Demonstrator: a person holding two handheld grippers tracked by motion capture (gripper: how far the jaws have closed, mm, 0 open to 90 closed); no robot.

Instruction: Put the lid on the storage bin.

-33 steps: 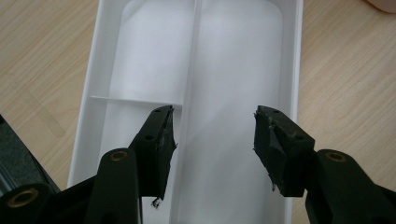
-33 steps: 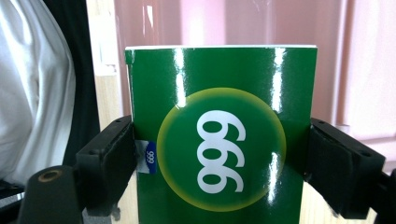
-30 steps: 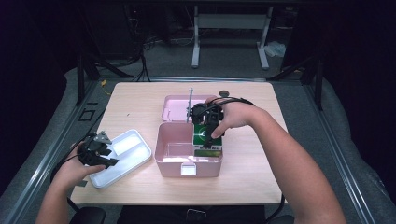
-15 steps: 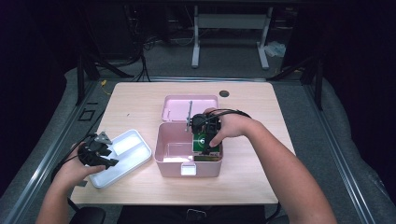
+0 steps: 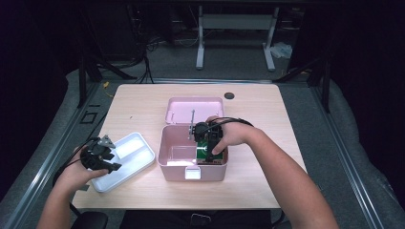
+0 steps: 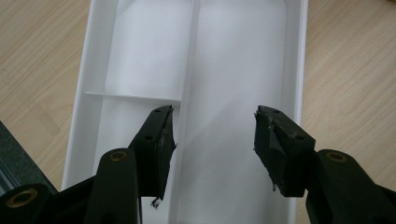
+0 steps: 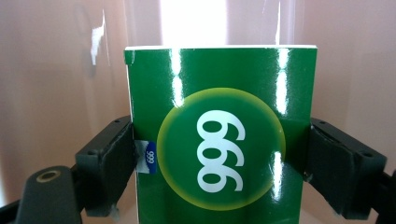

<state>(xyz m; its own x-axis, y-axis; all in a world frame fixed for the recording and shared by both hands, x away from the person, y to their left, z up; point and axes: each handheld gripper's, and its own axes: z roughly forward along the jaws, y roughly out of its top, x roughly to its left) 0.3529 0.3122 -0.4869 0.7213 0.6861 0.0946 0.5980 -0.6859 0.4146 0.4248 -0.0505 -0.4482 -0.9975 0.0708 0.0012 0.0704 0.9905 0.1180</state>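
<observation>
At the table's near left, the left gripper [image 6: 212,135] hangs with jaws wide apart over a white divided tray [image 5: 125,160]; its own view shows the tray's partition. To the right, the right gripper [image 7: 219,154] clamps a green box [image 7: 219,140] marked "999" inside the open pink case [image 5: 177,155], lid [image 5: 195,109] laid back. The wooden table [image 5: 143,102] stands amid a dark room.

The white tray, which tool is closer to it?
Left. The left tool hangs open right over the white tray. The right tool is off to the side in the pink box, gripping a green carton.
</observation>
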